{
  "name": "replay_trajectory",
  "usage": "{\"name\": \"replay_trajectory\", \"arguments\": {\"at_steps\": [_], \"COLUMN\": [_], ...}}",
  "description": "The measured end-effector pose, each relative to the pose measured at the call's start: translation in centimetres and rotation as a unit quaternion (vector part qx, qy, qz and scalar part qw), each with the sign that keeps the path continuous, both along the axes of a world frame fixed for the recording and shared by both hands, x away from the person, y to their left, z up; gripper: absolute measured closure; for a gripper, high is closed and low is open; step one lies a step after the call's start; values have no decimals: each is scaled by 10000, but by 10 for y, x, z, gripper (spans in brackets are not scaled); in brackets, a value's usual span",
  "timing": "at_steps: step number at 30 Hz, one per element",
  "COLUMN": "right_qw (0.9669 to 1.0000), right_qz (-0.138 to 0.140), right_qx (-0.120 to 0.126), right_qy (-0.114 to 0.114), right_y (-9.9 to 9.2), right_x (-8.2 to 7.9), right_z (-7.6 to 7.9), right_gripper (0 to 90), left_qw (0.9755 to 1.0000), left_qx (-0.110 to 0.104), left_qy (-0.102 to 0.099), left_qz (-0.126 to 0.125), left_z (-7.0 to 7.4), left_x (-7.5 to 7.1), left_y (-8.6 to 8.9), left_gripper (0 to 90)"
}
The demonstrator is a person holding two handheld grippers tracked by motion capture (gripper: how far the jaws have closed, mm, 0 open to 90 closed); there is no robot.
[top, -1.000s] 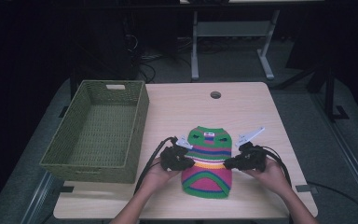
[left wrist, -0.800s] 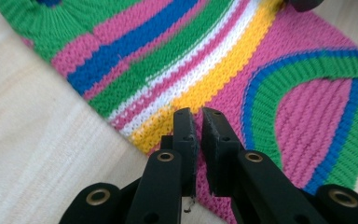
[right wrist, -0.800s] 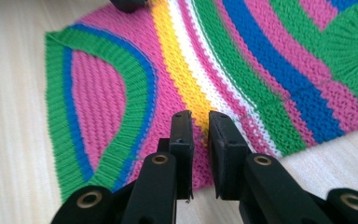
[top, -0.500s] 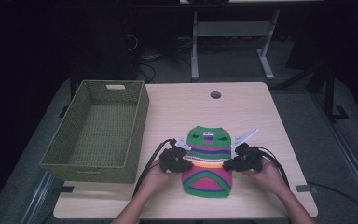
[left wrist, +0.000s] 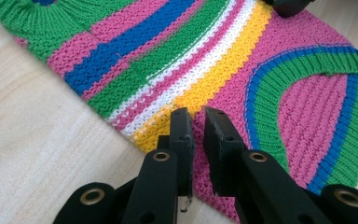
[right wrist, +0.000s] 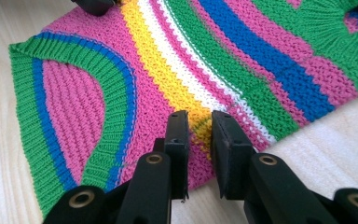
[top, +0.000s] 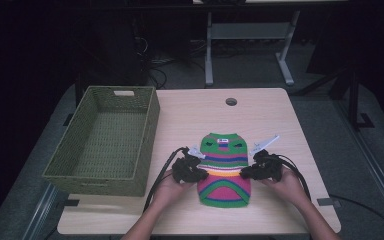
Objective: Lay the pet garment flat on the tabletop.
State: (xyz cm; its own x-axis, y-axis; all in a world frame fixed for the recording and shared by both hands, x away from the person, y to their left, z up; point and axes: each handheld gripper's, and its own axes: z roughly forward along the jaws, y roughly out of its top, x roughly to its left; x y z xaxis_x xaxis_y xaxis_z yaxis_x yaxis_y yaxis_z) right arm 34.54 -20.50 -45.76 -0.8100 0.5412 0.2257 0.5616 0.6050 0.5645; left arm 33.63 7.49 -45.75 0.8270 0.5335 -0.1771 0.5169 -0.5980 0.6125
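A knitted sweater [top: 225, 170] striped in pink, green, blue, yellow and white lies flat on the table, neck away from me. My left gripper [top: 199, 175] is at its left edge, and in the left gripper view [left wrist: 198, 114] its jaws are nearly together, nipping the sweater [left wrist: 214, 60] at the yellow and pink stripes. At the opposite edge is my right gripper [top: 246, 174]. In the right gripper view [right wrist: 199, 116] its jaws have just been opening and stand a little apart. A bit of the yellow stripe of the sweater [right wrist: 191, 60] sits loosely between them.
A green woven basket [top: 150, 120] stands empty on the left side of the wooden table [top: 265, 115]. A round cable hole [top: 231, 101] sits near the table's far edge. Cables trail back from both grippers toward me.
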Motion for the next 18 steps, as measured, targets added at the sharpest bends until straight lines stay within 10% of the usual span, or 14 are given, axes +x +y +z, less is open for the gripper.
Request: {"name": "replay_trajectory", "arguments": {"at_steps": [18], "right_qw": [9993], "right_qz": [-350], "right_qx": [114], "right_qy": [-120], "right_y": [-6], "right_x": [11], "right_z": [-3], "right_gripper": [726], "left_qw": [9993], "left_qx": [-158], "left_qy": [-122], "left_qz": [326], "left_z": [-4], "left_x": [12], "left_y": [-5], "left_gripper": [796]}}
